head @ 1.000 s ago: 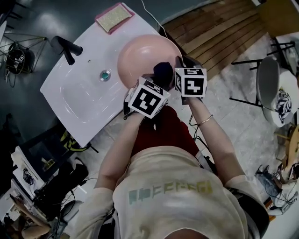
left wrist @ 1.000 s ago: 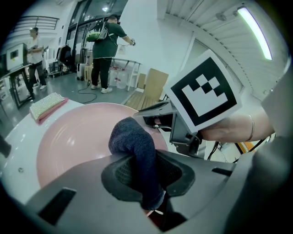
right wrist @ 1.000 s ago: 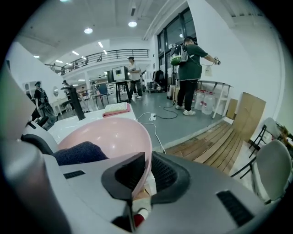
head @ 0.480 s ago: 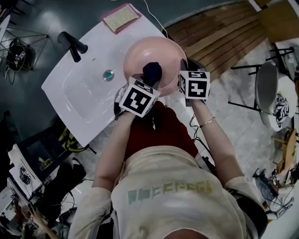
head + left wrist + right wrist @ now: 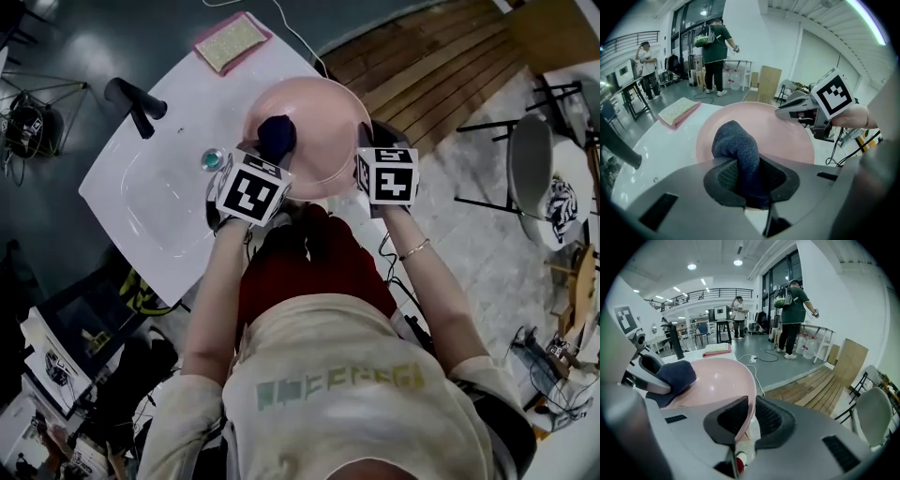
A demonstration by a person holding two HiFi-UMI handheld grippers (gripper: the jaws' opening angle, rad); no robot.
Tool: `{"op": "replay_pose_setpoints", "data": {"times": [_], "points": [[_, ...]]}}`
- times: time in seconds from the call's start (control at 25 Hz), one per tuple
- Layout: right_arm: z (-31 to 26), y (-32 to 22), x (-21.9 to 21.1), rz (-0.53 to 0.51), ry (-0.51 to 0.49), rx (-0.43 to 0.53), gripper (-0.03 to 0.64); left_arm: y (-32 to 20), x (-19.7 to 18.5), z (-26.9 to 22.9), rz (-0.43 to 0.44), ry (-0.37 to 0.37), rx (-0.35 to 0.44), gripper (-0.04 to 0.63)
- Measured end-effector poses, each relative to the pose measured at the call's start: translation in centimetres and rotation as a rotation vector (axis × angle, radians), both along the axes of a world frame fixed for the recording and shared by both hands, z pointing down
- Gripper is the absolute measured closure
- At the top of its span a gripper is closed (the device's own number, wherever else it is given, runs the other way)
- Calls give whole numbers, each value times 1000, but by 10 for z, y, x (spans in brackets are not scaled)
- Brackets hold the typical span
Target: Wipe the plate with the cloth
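While right tool [image 5: 746,420] pinches plate [image 5: 717,380] at right rim, left tool [image 5: 749,180] holds cloth [image 5: 736,145] against left side.

Glossy pink plate [image 5: 323,112], nubbly knitted cloth [image 5: 276,134], smooth shiny white sink [image 5: 155,202].

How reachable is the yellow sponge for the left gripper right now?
Probably not to grasp: the left gripper is shut on the cloth, though nothing stands between it and the yellow sponge.
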State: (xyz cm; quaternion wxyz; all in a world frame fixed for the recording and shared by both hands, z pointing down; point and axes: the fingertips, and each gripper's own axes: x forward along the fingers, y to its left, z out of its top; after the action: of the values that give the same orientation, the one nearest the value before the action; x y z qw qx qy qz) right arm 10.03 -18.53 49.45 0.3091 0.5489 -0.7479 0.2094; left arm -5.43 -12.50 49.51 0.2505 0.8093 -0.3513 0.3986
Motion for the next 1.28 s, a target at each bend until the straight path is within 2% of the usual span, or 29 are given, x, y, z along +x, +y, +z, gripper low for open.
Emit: {"op": "replay_pose_setpoints", "data": {"times": [0.28,0.6,0.92,1.28], "points": [[-1,1,2,12,-3,0,548,-30,-16,-1,-31,-25,37,515],[-2,0,2,28,-24,3,548,-64,-21,-5,-55,-30,116,515],[-4,-6,2,49,-59,29,548,-92,-19,-28,-99,4,279,515],[-13,-12,3,69,-105,105,548,-102,-31,-70,-183,109,460,515]]}}
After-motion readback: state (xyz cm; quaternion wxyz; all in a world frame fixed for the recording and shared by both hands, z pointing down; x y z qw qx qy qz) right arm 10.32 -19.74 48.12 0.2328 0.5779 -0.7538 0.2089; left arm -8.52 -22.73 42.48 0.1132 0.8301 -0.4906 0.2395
